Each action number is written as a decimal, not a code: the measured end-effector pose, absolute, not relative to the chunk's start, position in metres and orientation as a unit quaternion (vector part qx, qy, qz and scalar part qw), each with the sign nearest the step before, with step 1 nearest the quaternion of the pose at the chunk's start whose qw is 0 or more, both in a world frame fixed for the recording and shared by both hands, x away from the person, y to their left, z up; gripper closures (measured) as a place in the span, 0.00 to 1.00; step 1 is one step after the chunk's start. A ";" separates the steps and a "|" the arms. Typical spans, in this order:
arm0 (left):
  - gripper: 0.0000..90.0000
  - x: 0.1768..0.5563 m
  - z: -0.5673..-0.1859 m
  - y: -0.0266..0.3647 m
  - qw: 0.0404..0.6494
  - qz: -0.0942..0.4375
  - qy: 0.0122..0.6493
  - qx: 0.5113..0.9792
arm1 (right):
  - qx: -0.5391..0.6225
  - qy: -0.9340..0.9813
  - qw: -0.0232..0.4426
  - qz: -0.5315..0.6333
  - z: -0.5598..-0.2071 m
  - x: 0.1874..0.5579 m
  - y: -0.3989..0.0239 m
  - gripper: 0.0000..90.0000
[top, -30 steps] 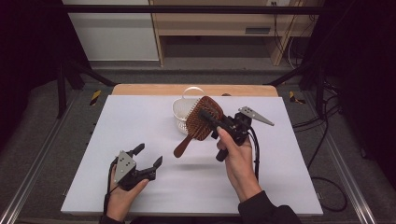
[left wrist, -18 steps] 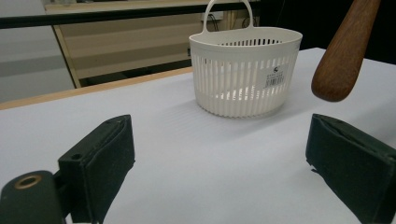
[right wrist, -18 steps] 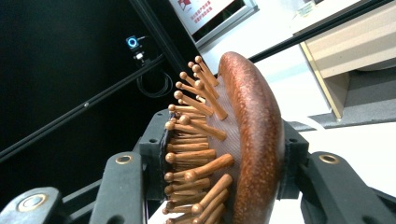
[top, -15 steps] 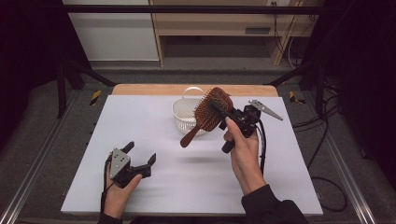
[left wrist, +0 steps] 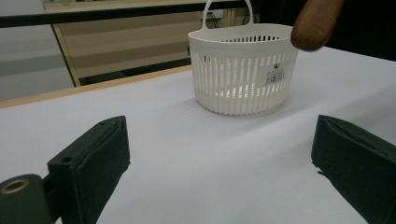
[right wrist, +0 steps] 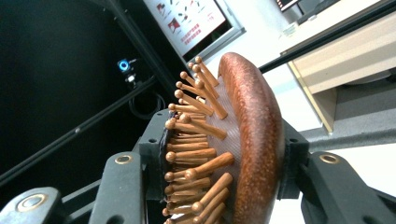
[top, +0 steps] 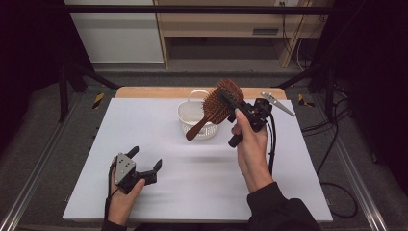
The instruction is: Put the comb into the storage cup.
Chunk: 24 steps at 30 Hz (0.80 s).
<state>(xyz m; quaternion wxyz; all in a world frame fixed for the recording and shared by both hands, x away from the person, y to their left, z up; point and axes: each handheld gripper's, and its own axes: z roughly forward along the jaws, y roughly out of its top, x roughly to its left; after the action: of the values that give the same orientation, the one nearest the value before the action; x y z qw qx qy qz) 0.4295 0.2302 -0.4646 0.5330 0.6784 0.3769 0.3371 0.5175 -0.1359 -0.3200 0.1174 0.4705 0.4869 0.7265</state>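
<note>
The right hand point(top: 250, 144) is raised above the table point(top: 298, 163), its right gripper point(top: 231, 103) clenched on the head of a wooden hairbrush point(top: 219, 106), one jaw on the bristles and one on the back. The brush slants from the jaws down-left, its handle over the white basket point(top: 185, 113). The left gripper point(top: 146, 161) rests low near the table's front edge, its jaws having just opened wide with nothing between them.

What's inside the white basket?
Nothing shows through the slats of the white basket in the left gripper view. From above, the wooden hairbrush, held up in the right gripper, covers part of the inside, so that part stays hidden.
</note>
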 end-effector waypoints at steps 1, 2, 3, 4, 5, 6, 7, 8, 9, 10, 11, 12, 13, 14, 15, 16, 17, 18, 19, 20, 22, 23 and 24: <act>0.05 0.430 -0.465 0.230 0.533 0.337 0.377 0.678 | 0.472 0.484 0.119 0.727 -0.318 0.519 -0.136 0.56; 0.05 0.430 -0.465 0.230 0.533 0.337 0.377 0.678 | 0.473 0.481 0.122 0.728 -0.316 0.521 -0.136 0.56; 0.05 0.430 -0.465 0.230 0.533 0.337 0.376 0.679 | 0.474 0.479 0.124 0.729 -0.314 0.522 -0.136 0.56; 0.05 0.430 -0.465 0.230 0.532 0.337 0.376 0.679 | 0.475 0.477 0.127 0.729 -0.312 0.524 -0.136 0.56; 0.05 0.430 -0.465 0.230 0.533 0.337 0.376 0.679 | 0.476 0.474 0.130 0.729 -0.310 0.526 -0.137 0.56; 0.05 0.430 -0.465 0.230 0.533 0.336 0.376 0.679 | 0.478 0.472 0.133 0.729 -0.308 0.528 -0.137 0.56; 0.05 0.430 -0.465 0.230 0.533 0.336 0.376 0.679 | 0.478 0.470 0.137 0.729 -0.307 0.529 -0.137 0.56; 0.05 0.430 -0.465 0.230 0.533 0.336 0.376 0.680 | 0.480 0.468 0.142 0.729 -0.306 0.531 -0.137 0.56; 0.05 0.430 -0.465 0.230 0.533 0.336 0.375 0.680 | 0.480 0.467 0.145 0.729 -0.304 0.534 -0.136 0.56; 0.05 0.430 -0.465 0.230 0.532 0.336 0.375 0.680 | 0.480 0.466 0.150 0.728 -0.304 0.536 -0.136 0.56; 0.05 0.430 -0.465 0.229 0.532 0.336 0.375 0.680 | 0.481 0.464 0.153 0.728 -0.304 0.538 -0.136 0.56; 0.05 0.430 -0.465 0.229 0.532 0.337 0.375 0.680 | 0.481 0.462 0.156 0.728 -0.304 0.541 -0.137 0.56; 0.05 0.429 -0.465 0.229 0.533 0.336 0.375 0.680 | 0.482 0.459 0.160 0.729 -0.304 0.543 -0.137 0.56; 0.05 0.429 -0.465 0.229 0.533 0.336 0.374 0.680 | 0.484 0.457 0.163 0.728 -0.305 0.546 -0.137 0.56; 0.05 0.429 -0.465 0.229 0.533 0.336 0.375 0.680 | 0.485 0.455 0.165 0.728 -0.306 0.548 -0.138 0.56; 0.05 0.429 -0.465 0.229 0.534 0.336 0.375 0.680 | 0.486 0.453 0.167 0.728 -0.307 0.551 -0.137 0.56; 0.05 0.429 -0.465 0.229 0.534 0.335 0.375 0.680 | 0.489 0.452 0.170 0.727 -0.308 0.553 -0.137 0.56; 0.05 0.430 -0.466 0.229 0.534 0.335 0.375 0.680 | 0.491 0.450 0.172 0.726 -0.310 0.555 -0.137 0.56; 0.05 0.430 -0.466 0.229 0.533 0.335 0.374 0.681 | 0.492 0.450 0.173 0.725 -0.311 0.557 -0.137 0.56; 0.05 0.430 -0.466 0.229 0.533 0.335 0.374 0.681 | 0.493 0.448 0.175 0.725 -0.313 0.559 -0.137 0.56; 0.05 0.430 -0.466 0.228 0.534 0.334 0.375 0.680 | 0.494 0.446 0.178 0.725 -0.316 0.563 -0.136 0.55; 0.05 0.430 -0.466 0.228 0.534 0.334 0.374 0.681 | 0.495 0.445 0.179 0.725 -0.318 0.565 -0.135 0.55; 0.05 0.430 -0.466 0.228 0.535 0.333 0.375 0.681 | 0.496 0.445 0.180 0.724 -0.320 0.567 -0.134 0.55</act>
<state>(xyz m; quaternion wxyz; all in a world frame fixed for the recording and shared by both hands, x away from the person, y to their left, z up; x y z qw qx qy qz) 0.4296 0.2284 -0.4660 0.5345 0.6805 0.3745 0.3331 0.5671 -0.1342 -0.3201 0.1798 0.4963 0.4448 0.7236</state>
